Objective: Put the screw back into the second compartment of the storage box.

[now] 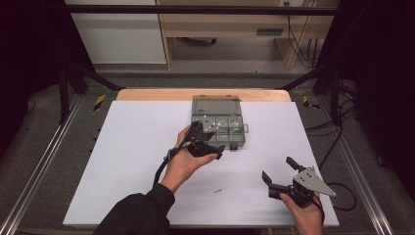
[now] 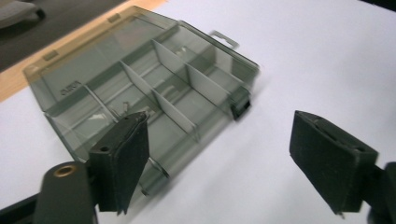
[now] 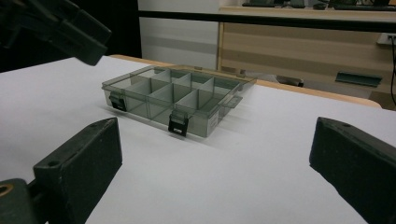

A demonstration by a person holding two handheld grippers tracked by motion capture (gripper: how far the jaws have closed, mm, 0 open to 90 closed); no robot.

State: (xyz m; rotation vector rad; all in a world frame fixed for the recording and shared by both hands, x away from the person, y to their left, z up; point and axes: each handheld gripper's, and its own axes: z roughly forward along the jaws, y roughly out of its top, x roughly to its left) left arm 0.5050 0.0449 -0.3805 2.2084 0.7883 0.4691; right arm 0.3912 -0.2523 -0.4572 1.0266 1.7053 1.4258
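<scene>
A grey translucent compartment box (image 1: 219, 123) with black front latches lies at the far middle of the white table. Its dividers show through in the left gripper view (image 2: 154, 79) and the right gripper view (image 3: 177, 93). I cannot tell whether its lid is closed. My left gripper (image 1: 209, 139) hovers at the box's near left corner, jaws open with nothing between them (image 2: 219, 140). My right gripper (image 1: 276, 167) rests near the front right of the table, open and empty (image 3: 217, 140), pointing toward the box. The left gripper's jaw (image 3: 70, 23) hangs at the top left of the right gripper view.
A small screw (image 1: 218, 191) lies on the white table top (image 1: 127, 161) between the two hands. A wooden strip (image 1: 147, 94) borders the far edge. Black frame posts (image 1: 63, 83) stand at the back corners, and cables (image 1: 337, 142) run off the right side.
</scene>
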